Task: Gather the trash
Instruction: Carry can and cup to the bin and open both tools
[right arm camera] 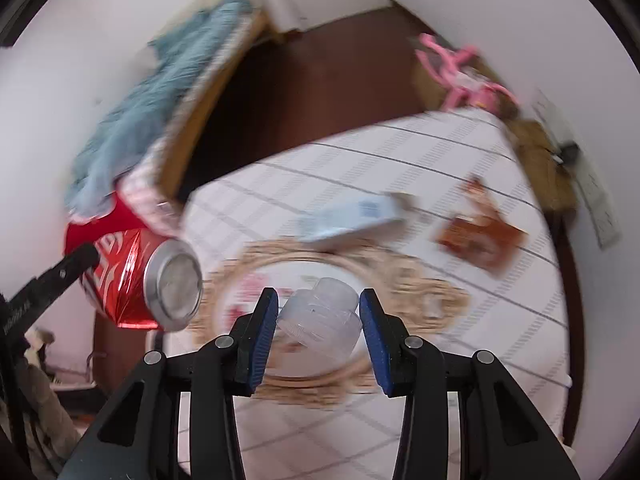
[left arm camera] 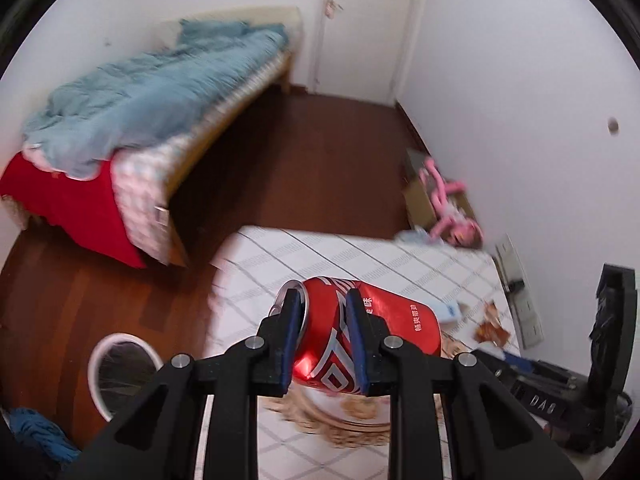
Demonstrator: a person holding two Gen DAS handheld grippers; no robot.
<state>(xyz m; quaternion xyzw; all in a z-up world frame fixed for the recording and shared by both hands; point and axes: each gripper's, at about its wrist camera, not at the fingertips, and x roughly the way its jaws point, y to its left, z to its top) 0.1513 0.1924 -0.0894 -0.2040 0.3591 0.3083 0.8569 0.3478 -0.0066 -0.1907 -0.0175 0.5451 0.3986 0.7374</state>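
Note:
My left gripper point(left arm camera: 323, 312) is shut on a crushed red soda can point(left arm camera: 384, 332) and holds it above the white grid-patterned table point(left arm camera: 340, 252). The can also shows in the right wrist view point(right arm camera: 132, 272), in the air at the left. My right gripper point(right arm camera: 318, 308) is shut on a clear plastic cup point(right arm camera: 320, 322), which lies tilted between the blue pads above a patterned plate point(right arm camera: 400, 280). A white and blue carton point(right arm camera: 352, 218) and a brown snack wrapper point(right arm camera: 480, 240) lie on the table beyond.
A white-rimmed trash bin point(left arm camera: 120, 372) stands on the wooden floor left of the table. A bed with a blue blanket point(left arm camera: 152, 92) is at the back left. A pink toy point(left arm camera: 448, 208) lies on a box by the wall. A black case point(left arm camera: 560, 392) sits at right.

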